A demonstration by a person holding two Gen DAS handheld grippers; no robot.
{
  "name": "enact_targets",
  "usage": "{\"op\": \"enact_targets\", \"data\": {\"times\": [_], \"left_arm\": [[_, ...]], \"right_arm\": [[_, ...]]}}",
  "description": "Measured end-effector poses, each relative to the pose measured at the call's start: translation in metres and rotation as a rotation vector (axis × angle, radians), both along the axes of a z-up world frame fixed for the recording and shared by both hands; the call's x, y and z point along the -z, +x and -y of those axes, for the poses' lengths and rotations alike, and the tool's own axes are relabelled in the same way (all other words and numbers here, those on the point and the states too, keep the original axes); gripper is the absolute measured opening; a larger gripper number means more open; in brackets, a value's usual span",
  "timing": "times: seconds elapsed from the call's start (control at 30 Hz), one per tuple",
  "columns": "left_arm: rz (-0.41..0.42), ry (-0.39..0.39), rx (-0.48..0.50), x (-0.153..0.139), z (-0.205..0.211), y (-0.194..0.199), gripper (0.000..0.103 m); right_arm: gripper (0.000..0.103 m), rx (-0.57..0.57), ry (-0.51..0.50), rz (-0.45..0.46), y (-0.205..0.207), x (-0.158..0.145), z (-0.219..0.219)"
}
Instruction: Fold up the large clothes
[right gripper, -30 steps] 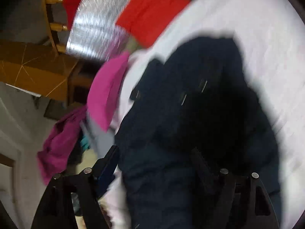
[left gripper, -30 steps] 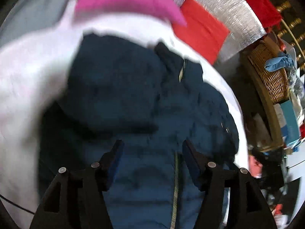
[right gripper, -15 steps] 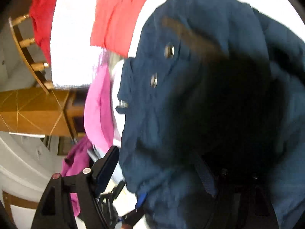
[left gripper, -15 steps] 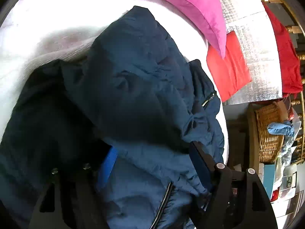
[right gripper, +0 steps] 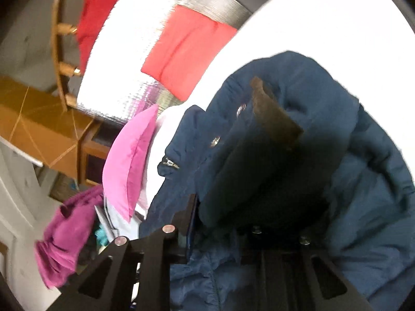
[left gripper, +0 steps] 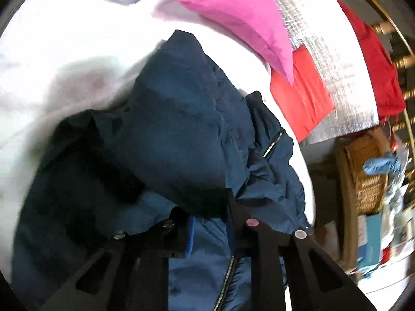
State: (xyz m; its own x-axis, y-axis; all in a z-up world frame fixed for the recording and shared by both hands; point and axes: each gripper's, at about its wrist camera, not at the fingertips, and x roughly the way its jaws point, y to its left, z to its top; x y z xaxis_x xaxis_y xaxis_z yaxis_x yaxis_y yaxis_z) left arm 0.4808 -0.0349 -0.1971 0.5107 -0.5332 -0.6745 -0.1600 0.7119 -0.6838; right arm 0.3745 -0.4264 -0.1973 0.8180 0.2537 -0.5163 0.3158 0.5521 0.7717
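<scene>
A dark navy padded jacket (left gripper: pixel 181 129) lies bunched on a white bed (left gripper: pixel 64 51). In the left wrist view my left gripper (left gripper: pixel 207 220) is shut on a fold of the jacket, the fabric draped over its fingers (left gripper: pixel 236 215). In the right wrist view the same jacket (right gripper: pixel 363 181) fills the lower right, with snap buttons and a brown inner strip showing. My right gripper (right gripper: pixel 223 220) is shut on a thick fold of it; the right finger is hidden under the cloth.
A pink pillow (left gripper: pixel 233 18) and a red pillow (left gripper: pixel 298 96) lie at the head of the bed against a silver foil panel (left gripper: pixel 337 64). A wicker basket (left gripper: pixel 368 173) stands right of the bed. A magenta cloth (right gripper: pixel 64 233) hangs off the bed side.
Both grippers came down onto the jacket and closed on folds of it. The jacket has been lifted and bunched up toward the cameras.
</scene>
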Motion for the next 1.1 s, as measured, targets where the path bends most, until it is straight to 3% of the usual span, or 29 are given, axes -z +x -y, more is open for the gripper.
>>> {"op": "enact_targets", "data": {"times": [0.13, 0.27, 0.3, 0.33, 0.4, 0.5, 0.67, 0.73, 0.9, 1.1], "left_arm": [[-0.069, 0.087, 0.046, 0.015, 0.002, 0.001, 0.025], [-0.103, 0.085, 0.093, 0.011, -0.008, 0.002, 0.037], [-0.100, 0.103, 0.101, 0.004, -0.012, -0.001, 0.043], [-0.097, 0.120, 0.104, 0.000, -0.014, -0.003, 0.045], [-0.079, 0.174, 0.120, -0.012, -0.021, -0.013, 0.045], [-0.012, 0.211, 0.123, -0.031, -0.036, -0.029, 0.045], [0.169, 0.331, 0.054, -0.063, -0.036, -0.037, 0.054], [0.240, 0.413, 0.051, -0.065, -0.018, -0.031, 0.054], [0.264, 0.650, 0.083, -0.049, 0.018, -0.013, 0.055], [0.242, 0.762, 0.139, -0.016, 0.033, 0.002, 0.057]], "right_arm": [[0.024, -0.044, -0.005, -0.149, 0.009, 0.028, 0.003], [0.028, -0.083, 0.083, -0.178, 0.010, 0.033, 0.013], [0.033, -0.106, 0.082, -0.183, 0.009, 0.027, 0.016], [0.047, -0.126, 0.078, -0.180, 0.008, 0.022, 0.018], [0.067, -0.168, 0.045, -0.182, -0.001, 0.007, 0.025], [0.067, -0.205, 0.004, -0.145, -0.017, -0.013, 0.033], [0.067, -0.137, -0.099, -0.049, -0.036, -0.037, 0.036], [0.052, -0.143, -0.120, -0.016, -0.029, -0.038, 0.027], [0.049, -0.186, -0.178, -0.029, 0.004, -0.027, -0.003], [0.047, -0.271, -0.198, -0.175, 0.032, 0.019, -0.018]]}}
